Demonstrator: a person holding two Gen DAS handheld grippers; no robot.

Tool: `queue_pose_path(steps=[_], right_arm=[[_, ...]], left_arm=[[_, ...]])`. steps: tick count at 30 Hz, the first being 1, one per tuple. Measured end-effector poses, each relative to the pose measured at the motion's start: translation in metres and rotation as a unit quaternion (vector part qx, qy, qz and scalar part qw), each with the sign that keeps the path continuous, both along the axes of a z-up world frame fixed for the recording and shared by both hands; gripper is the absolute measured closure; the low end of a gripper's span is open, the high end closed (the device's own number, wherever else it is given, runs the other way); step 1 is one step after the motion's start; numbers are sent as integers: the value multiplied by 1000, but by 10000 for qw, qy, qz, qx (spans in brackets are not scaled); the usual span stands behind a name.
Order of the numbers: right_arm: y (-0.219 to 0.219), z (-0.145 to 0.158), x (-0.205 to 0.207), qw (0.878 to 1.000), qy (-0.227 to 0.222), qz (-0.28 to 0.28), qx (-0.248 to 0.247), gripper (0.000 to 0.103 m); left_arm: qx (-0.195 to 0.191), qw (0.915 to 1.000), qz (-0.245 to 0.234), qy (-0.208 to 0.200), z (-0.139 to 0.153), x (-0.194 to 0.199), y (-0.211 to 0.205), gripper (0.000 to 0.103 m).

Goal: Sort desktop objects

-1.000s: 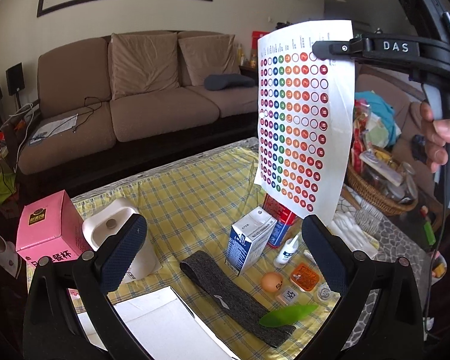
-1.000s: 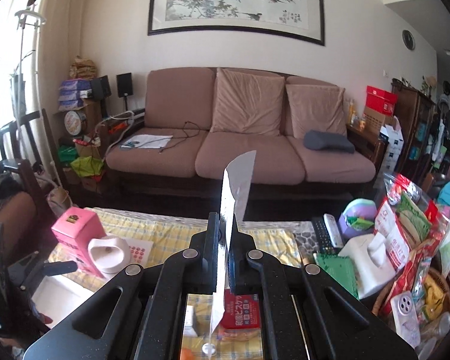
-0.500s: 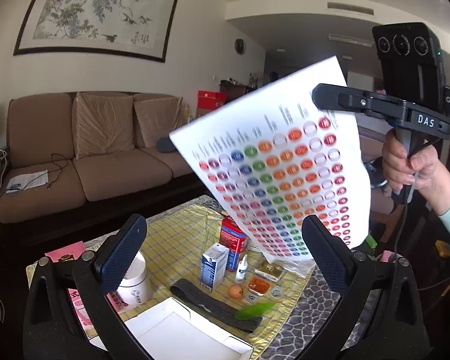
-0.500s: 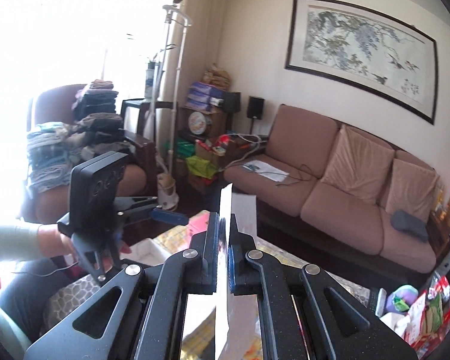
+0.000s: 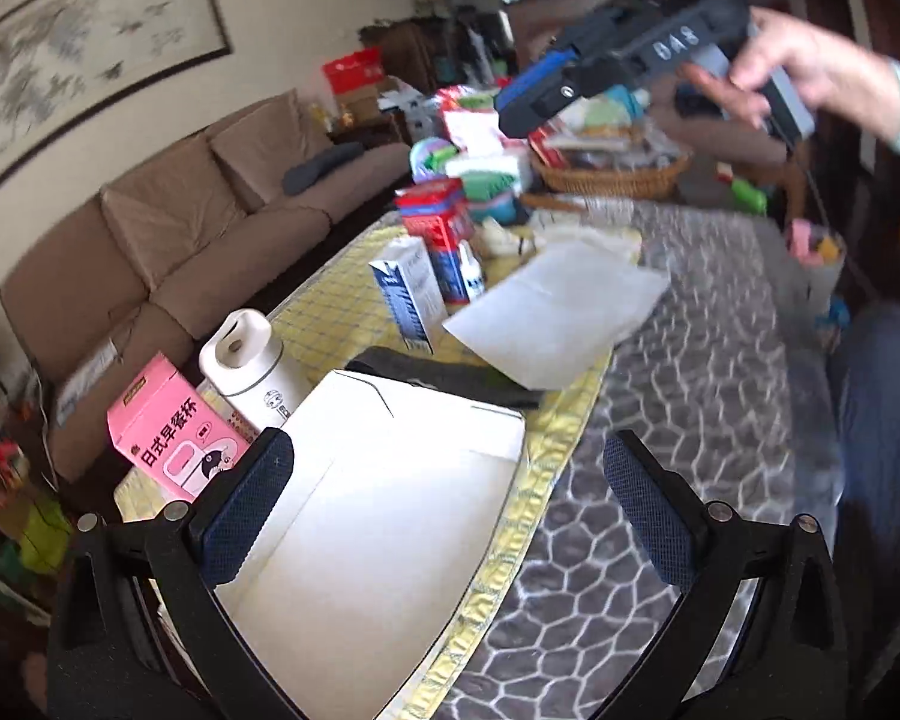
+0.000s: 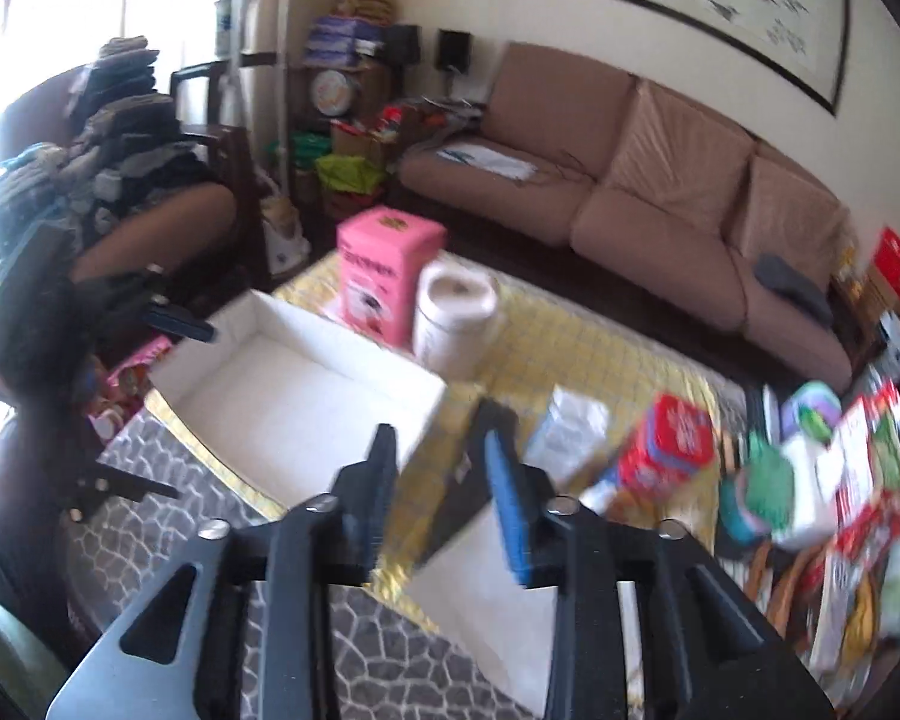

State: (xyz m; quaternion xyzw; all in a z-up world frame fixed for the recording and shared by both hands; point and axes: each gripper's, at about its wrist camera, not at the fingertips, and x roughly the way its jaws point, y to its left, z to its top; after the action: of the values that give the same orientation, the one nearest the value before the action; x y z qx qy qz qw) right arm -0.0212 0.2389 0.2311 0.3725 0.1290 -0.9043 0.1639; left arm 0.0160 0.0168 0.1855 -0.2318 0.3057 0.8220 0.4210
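In the left wrist view, my left gripper (image 5: 447, 504) is open with nothing in it, just above the open white box (image 5: 378, 540). A white sheet (image 5: 558, 312) hangs or lies loose, blank side up, over the small things at the yellow cloth's edge. My right gripper (image 5: 546, 90), in a hand, is above and apart from the sheet. In the right wrist view, the right gripper (image 6: 441, 492) has its jaws opening with nothing between them. The sheet (image 6: 486, 600) is below its fingers, and the white box (image 6: 294, 396) is to their left.
A pink carton (image 5: 174, 438) and a white flask (image 5: 246, 360) stand behind the box. A blue-white milk carton (image 5: 408, 294), a red carton (image 5: 438, 222) and a dark headband (image 5: 444, 375) are on the yellow cloth. A wicker basket (image 5: 612, 180) of packets sits at the far end.
The right gripper was shut on the sticker sheet and has let it go; the sheet has dropped towards the table. Both grippers have swung down toward the table.
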Motion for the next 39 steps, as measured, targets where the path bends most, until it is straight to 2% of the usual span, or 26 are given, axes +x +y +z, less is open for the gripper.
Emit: queue_pose_path(steps=[1, 2, 5, 8, 12, 15, 17, 21, 23, 25, 26, 28, 30, 33, 37, 39], right_arm=[[26, -15, 2, 9990, -139, -409, -78, 41], [53, -29, 5, 9962, -305, -781, -239, 41], [118, -66, 25, 9857, -603, -1492, -493, 41], [158, -94, 45, 9796, -842, -1730, -578, 41], [187, -125, 61, 9751, -1086, -1837, -601, 41], [188, -136, 69, 9811, -1020, -1596, -389, 41], [179, -145, 74, 9873, -924, -1291, -22, 41], [148, -170, 80, 9907, -729, -444, 1060, 43], [135, -184, 78, 9873, -671, -105, 1439, 45], [127, -197, 72, 9840, -756, 113, 1610, 56], [124, -203, 68, 9820, -764, 156, 1718, 59], [122, -213, 61, 9793, -751, 171, 1871, 66], [122, -218, 55, 9795, -757, 124, 1864, 75], [127, -217, 51, 9832, -638, -3, 1712, 83], [135, -203, 53, 9884, -383, -218, 1451, 93], [142, -188, 55, 9922, -239, -336, 1179, 94]], left_arm=[[-232, 9995, -128, 141, -9, 11, 14, 0], [-397, 9986, -225, 256, -17, 20, 28, 0], [-594, 9956, -520, 499, -30, 36, 67, 0], [-907, 9892, -755, 875, -45, 42, 107, 0], [-1705, 9700, -1097, 1342, -78, 33, 155, 6], [-2361, 9478, -1414, 1608, -104, 32, 183, 13], [-2652, 9360, -1522, 1743, -118, 29, 197, 14], [-3019, 9242, -1678, 1628, -139, 20, 219, 16], [-3161, 9188, -1708, 1637, -148, 15, 226, 25], [-3264, 9155, -1698, 1629, -156, 9, 232, 50], [-3299, 9151, -1680, 1598, -159, 6, 235, 56], [-3371, 9173, -1710, 1255, -164, 0, 240, 80], [-3378, 9205, -1722, 941, -167, -4, 243, 94], [-3253, 9274, -1662, 809, -164, -8, 246, 98], [-2562, 9555, -1454, 171, -131, -17, 248, 100], [-2359, 9618, -1377, 184, -113, -19, 247, 100]])
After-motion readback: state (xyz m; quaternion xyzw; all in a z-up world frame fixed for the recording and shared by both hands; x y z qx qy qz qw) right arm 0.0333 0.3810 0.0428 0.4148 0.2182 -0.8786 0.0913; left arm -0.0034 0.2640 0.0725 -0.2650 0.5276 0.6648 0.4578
